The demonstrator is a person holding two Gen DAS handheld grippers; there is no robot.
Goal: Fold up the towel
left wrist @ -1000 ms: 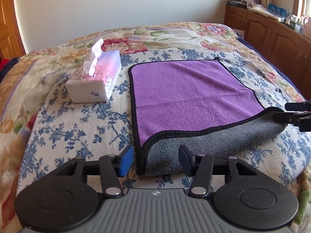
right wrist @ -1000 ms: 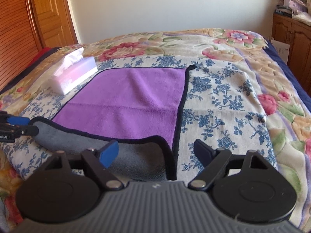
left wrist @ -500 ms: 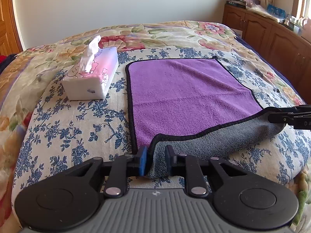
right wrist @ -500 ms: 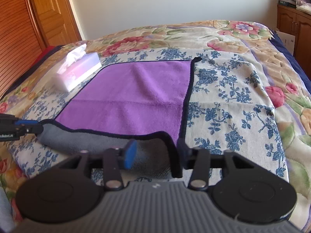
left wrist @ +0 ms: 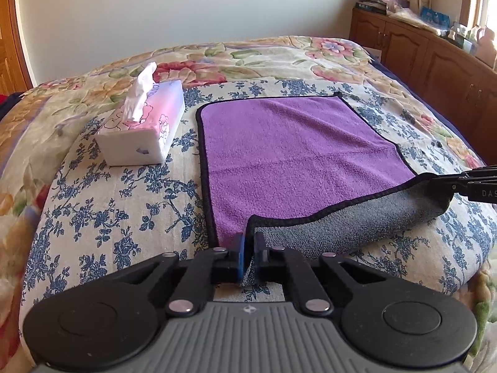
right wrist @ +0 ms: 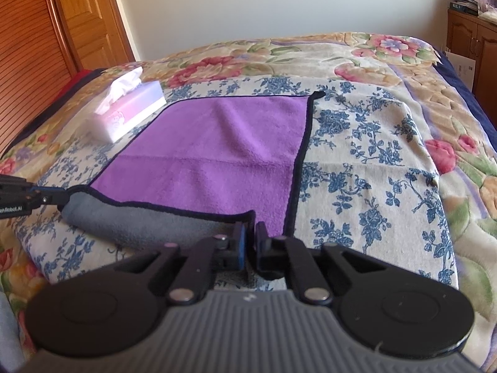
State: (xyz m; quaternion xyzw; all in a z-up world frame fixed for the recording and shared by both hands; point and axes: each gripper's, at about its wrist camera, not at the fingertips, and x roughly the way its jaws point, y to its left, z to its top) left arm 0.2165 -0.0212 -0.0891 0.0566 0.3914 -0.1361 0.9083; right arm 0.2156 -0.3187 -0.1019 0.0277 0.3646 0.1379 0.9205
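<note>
A purple towel (left wrist: 298, 149) with a black hem and a grey underside lies flat on the bed; it also shows in the right wrist view (right wrist: 217, 152). Its near edge is rolled up and back, grey side out. My left gripper (left wrist: 248, 245) is shut on the towel's near left corner. My right gripper (right wrist: 250, 237) is shut on the near right corner. Each gripper shows at the edge of the other's view: the right gripper (left wrist: 466, 183) and the left gripper (right wrist: 31, 197), both holding the lifted hem.
A tissue box (left wrist: 146, 130) stands just left of the towel, also in the right wrist view (right wrist: 124, 112). The floral bedspread (left wrist: 118, 205) covers the bed. Wooden cabinets (left wrist: 435, 59) line the right wall; a wooden door (right wrist: 80, 21) is at the left.
Both grippers were open near the towel's rolled near edge one second ago. They closed onto its two near corners and have lifted the hem slightly.
</note>
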